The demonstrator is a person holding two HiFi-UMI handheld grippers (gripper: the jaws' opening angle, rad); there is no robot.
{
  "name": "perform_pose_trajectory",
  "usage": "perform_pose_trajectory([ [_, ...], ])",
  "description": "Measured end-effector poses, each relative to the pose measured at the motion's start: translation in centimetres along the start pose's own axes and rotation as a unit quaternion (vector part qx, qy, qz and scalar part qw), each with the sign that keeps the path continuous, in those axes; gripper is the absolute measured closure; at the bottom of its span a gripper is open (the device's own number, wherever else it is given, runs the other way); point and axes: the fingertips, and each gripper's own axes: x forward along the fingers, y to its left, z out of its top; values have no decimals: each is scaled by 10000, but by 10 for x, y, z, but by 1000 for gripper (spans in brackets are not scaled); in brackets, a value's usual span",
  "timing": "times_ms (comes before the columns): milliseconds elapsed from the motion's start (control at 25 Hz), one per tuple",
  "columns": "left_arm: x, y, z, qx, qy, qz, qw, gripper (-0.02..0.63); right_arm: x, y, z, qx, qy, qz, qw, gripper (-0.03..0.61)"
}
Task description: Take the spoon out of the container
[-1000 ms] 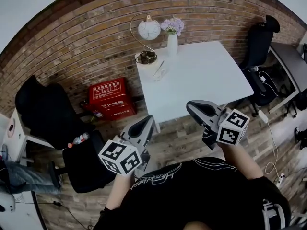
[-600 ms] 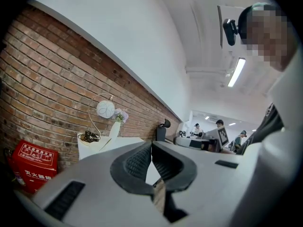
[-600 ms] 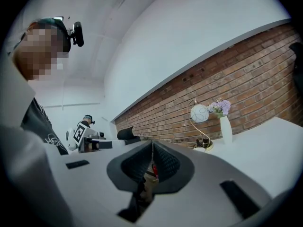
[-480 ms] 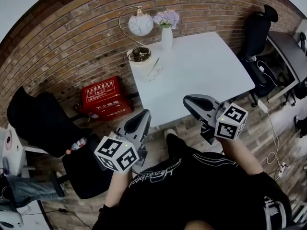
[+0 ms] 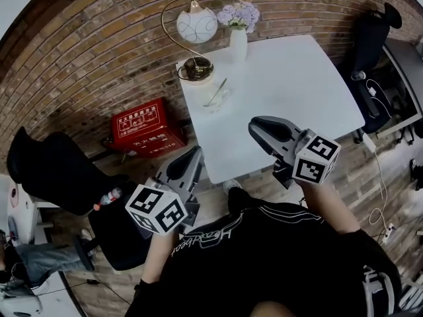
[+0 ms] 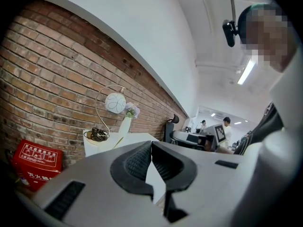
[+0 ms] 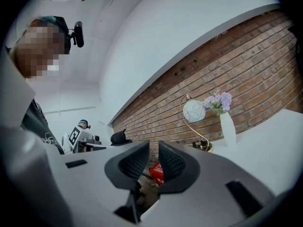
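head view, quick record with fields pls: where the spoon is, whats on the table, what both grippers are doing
spoon: leaning in the clear container, not yet taken out
container place: on the white table, by its edge at the view's left, near the lamp
also on table: vase of purple flowers
left gripper: fingers together, empty, far from the container
right gripper: fingers opening, nothing between them
floor: red box beside the table

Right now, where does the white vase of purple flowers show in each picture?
Head view: top centre, white vase of purple flowers at the white table's far edge.
Left gripper view: left of centre.
Right gripper view: right side, mid-height.
Shared landmark: gold-arched white globe lamp, just left of the vase.
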Motion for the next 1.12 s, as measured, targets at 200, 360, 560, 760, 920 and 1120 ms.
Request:
perform_pose_trajectory([
  [200, 23, 28, 4, -118, 130, 87, 9998, 609, 29, -32, 2, 84, 93, -41, 9999, 453],
  [360, 41, 49, 6, -217, 222, 138, 9994, 609, 51, -59, 2, 142, 146, -114, 9997, 411],
  [560, 55, 78, 5, -372, 301, 219, 9986, 609, 79, -90, -6, 273, 347, -127, 9989, 397],
  [760, 67, 102, 0, -589, 380, 256, 9972, 609, 102, -120, -17, 330, 563, -242, 9976, 396],
  [920, 77, 120, -2, -688, 428, 299, 9963, 609, 118, -144, -28, 388, 703, -386, 9960, 396],
  [1120, 86, 138, -6, -781, 480, 345, 9952, 609, 135, -169, -43, 390, 866, -536, 9940, 396],
])
